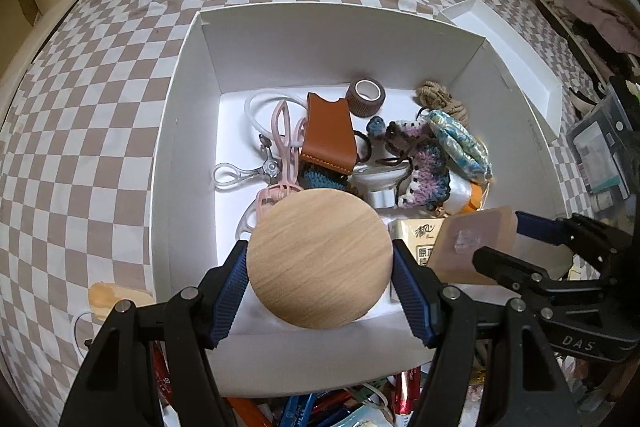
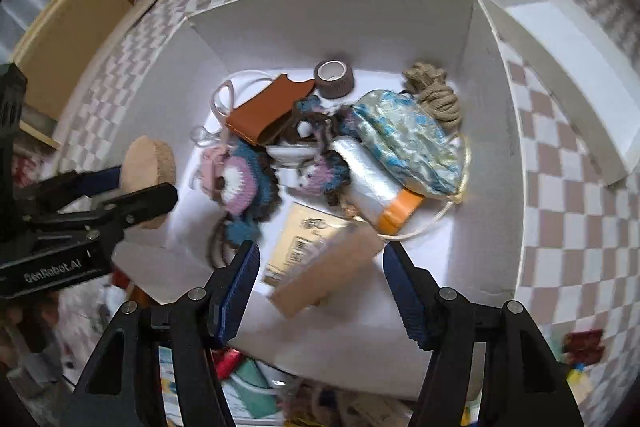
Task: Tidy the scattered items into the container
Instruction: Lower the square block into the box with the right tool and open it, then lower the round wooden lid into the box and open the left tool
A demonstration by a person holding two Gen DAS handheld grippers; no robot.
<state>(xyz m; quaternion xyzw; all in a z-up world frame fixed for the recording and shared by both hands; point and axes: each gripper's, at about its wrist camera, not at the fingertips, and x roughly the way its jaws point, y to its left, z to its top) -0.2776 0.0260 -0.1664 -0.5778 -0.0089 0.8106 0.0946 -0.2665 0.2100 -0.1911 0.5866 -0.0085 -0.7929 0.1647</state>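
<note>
My left gripper [image 1: 320, 267] is shut on a round wooden disc [image 1: 318, 259], with a blue pad against each side. It hangs over the near part of the white box [image 1: 188, 107]. The right wrist view shows that gripper [image 2: 136, 187] and the disc [image 2: 146, 163] at the left. My right gripper [image 2: 322, 263] holds a pale pink-tan block [image 2: 320, 275], slanted and blurred between the pads, above the box [image 2: 496, 147]. From the left wrist camera, the right gripper [image 1: 500, 239] and the block [image 1: 468, 239] are on the right.
The box holds a brown tape roll [image 1: 366, 97], a leather case [image 1: 328, 135], crochet pieces, a tissue packet [image 1: 416, 231], a rope bundle [image 1: 440, 99] and a patterned pouch [image 1: 460, 143]. Its lid [image 1: 516, 39] lies at the right. Pens and packets [image 1: 320, 407] lie scattered near me on the checkered bed.
</note>
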